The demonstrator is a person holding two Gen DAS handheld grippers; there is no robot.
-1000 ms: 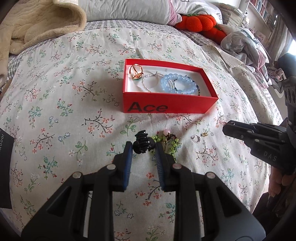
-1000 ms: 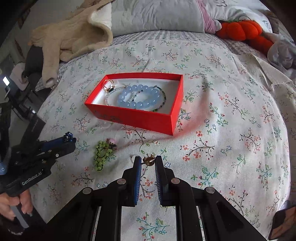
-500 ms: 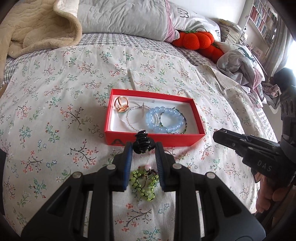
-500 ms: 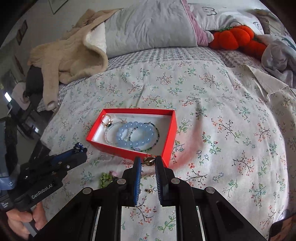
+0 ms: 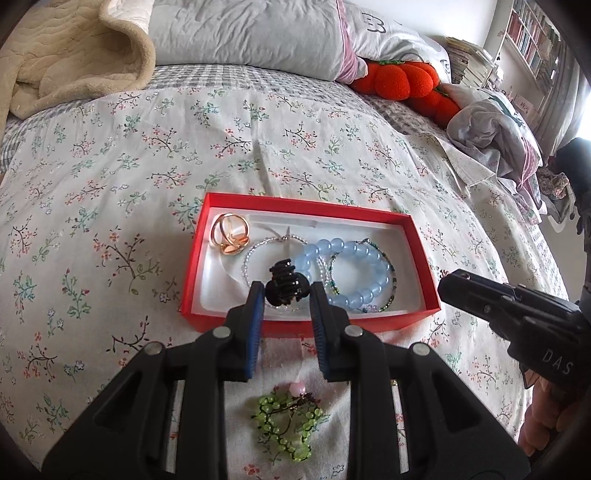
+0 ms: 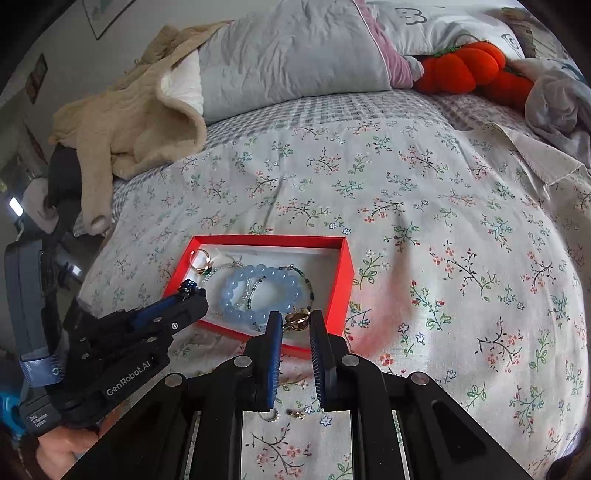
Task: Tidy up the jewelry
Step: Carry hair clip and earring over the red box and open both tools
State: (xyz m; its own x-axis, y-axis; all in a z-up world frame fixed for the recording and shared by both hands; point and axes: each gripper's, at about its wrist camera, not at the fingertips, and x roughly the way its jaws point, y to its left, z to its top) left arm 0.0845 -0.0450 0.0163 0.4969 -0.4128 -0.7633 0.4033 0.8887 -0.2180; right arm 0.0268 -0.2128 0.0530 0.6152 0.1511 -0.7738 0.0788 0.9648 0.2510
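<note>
A red box (image 5: 421, 251) (image 6: 341, 284) lies on the floral bedspread and holds a gold ring (image 5: 229, 239), a clear bead bracelet (image 5: 255, 254) and blue bead bracelets (image 5: 364, 273) (image 6: 258, 291). My left gripper (image 5: 287, 295) is shut on a black hair claw (image 5: 286, 282) over the box's front part. My right gripper (image 6: 296, 325) is shut on a small gold earring (image 6: 296, 320) above the box's near right corner. A green bead bracelet (image 5: 290, 421) lies on the bedspread below the left gripper. A small ring (image 6: 271, 415) and a small stud (image 6: 297, 413) lie below the right gripper.
Pillows (image 5: 251, 33) and a beige blanket (image 5: 66, 62) lie at the head of the bed. An orange plush pumpkin (image 5: 402, 79) and crumpled clothes (image 5: 495, 129) lie at the far right. The left gripper's body (image 6: 122, 343) shows at the box's left side.
Both grippers have lifted and moved forward toward the red box, carrying the hair claw and the earring. Both now hang over the box's near side.
</note>
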